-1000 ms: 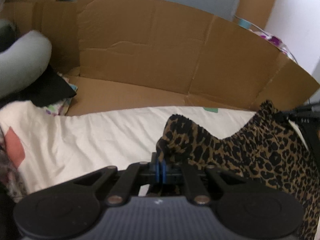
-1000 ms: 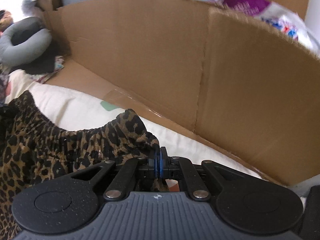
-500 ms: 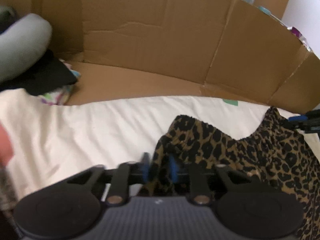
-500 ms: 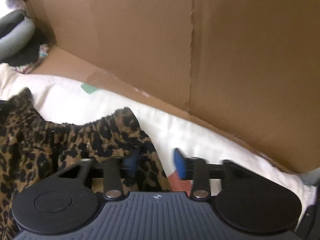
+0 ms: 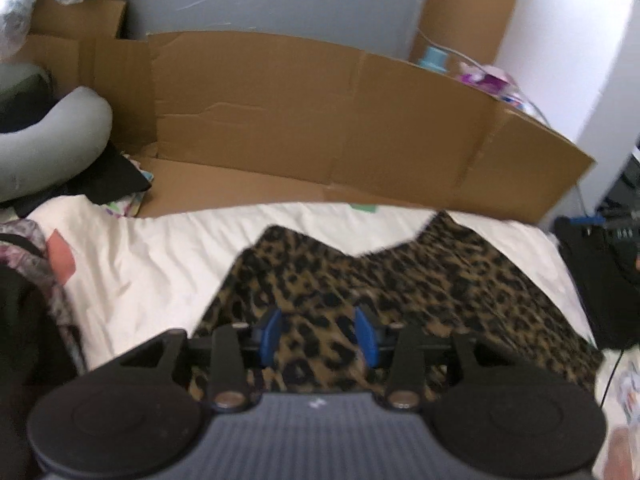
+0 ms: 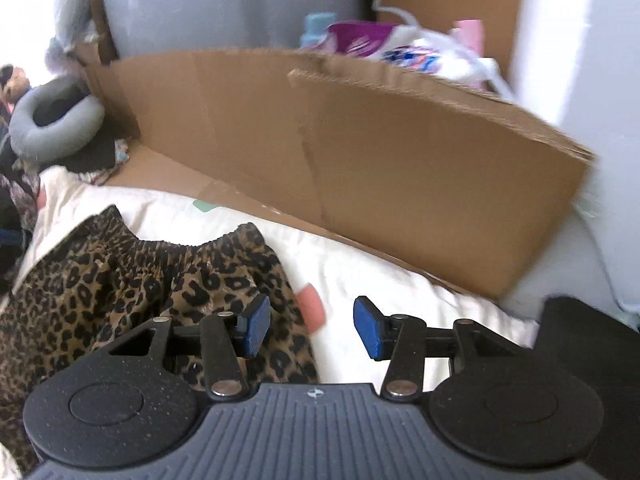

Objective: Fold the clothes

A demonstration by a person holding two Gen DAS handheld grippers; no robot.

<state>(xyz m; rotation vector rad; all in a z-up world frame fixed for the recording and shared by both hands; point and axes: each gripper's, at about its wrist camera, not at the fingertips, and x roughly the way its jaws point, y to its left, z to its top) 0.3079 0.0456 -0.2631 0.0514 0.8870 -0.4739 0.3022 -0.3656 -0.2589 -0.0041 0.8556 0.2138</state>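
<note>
A leopard-print garment (image 5: 384, 280) lies spread on the white bed sheet (image 5: 160, 256), its gathered waistband toward the cardboard. My left gripper (image 5: 318, 338) hovers above the cloth, jaws still opening, blue pads clear of the fabric. In the right wrist view the same leopard-print garment (image 6: 132, 284) fills the lower left. My right gripper (image 6: 310, 330) stands open over the garment's right edge and the white sheet (image 6: 360, 272), with nothing between its pads.
A long cardboard wall (image 5: 320, 120) borders the far side of the bed. A grey neck pillow (image 5: 44, 144) and dark clothes lie at the left. More clothes (image 5: 24, 304) sit at the near left. Bags and a blue bottle (image 6: 316, 32) stand behind the cardboard.
Both grippers were shut on the garment's waistband corners, then let go and opened. Both have pulled back and up; the garment now lies flat on the sheet.
</note>
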